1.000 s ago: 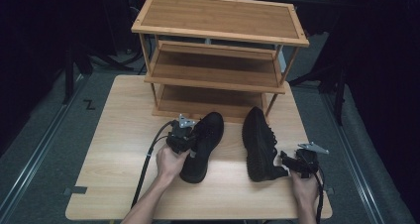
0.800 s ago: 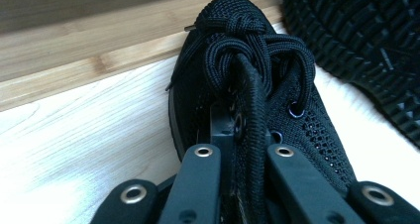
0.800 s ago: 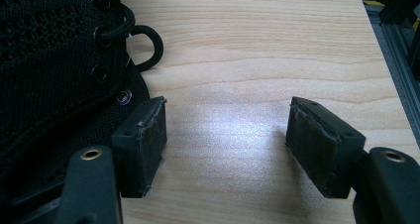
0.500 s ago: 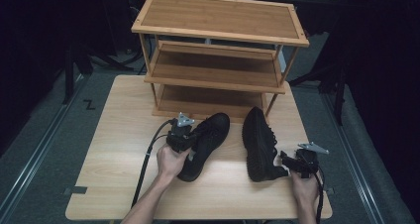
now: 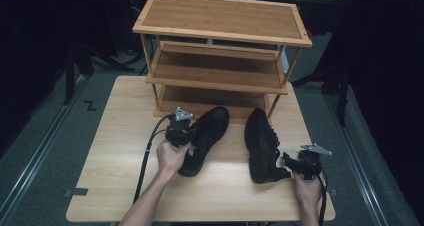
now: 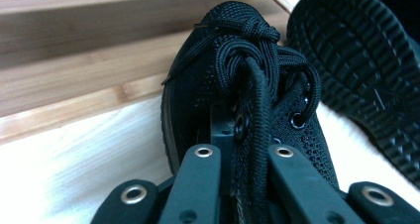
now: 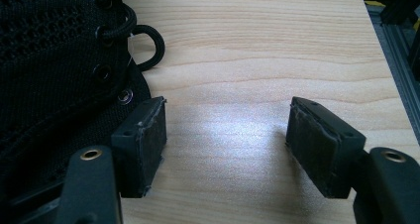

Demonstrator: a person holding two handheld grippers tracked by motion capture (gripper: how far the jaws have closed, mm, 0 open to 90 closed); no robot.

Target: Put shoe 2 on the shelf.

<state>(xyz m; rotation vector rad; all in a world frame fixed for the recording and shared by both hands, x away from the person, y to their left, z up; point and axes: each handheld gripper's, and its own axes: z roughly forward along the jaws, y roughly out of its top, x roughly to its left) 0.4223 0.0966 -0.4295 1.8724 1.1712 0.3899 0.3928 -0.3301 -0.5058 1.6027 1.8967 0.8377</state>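
— Swinging toe-first toward the rack [image 5: 220, 56], the left shoe [image 5: 205, 138] has turned since a second ago; the left tongs [image 6: 242, 154] are clenched on its tongue and laces.

— And the other?

— The right shoe [image 5: 264, 146] lies near the desk's [image 5: 115, 136] right edge, the right tongs [image 7: 225, 144] released beside its heel, unmoved. Shelving looks next.

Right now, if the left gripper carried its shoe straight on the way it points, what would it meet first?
Probably the wooden rack's bottom shelf: the left gripper, shut on the left shoe, points toward it. Depth is unclear.
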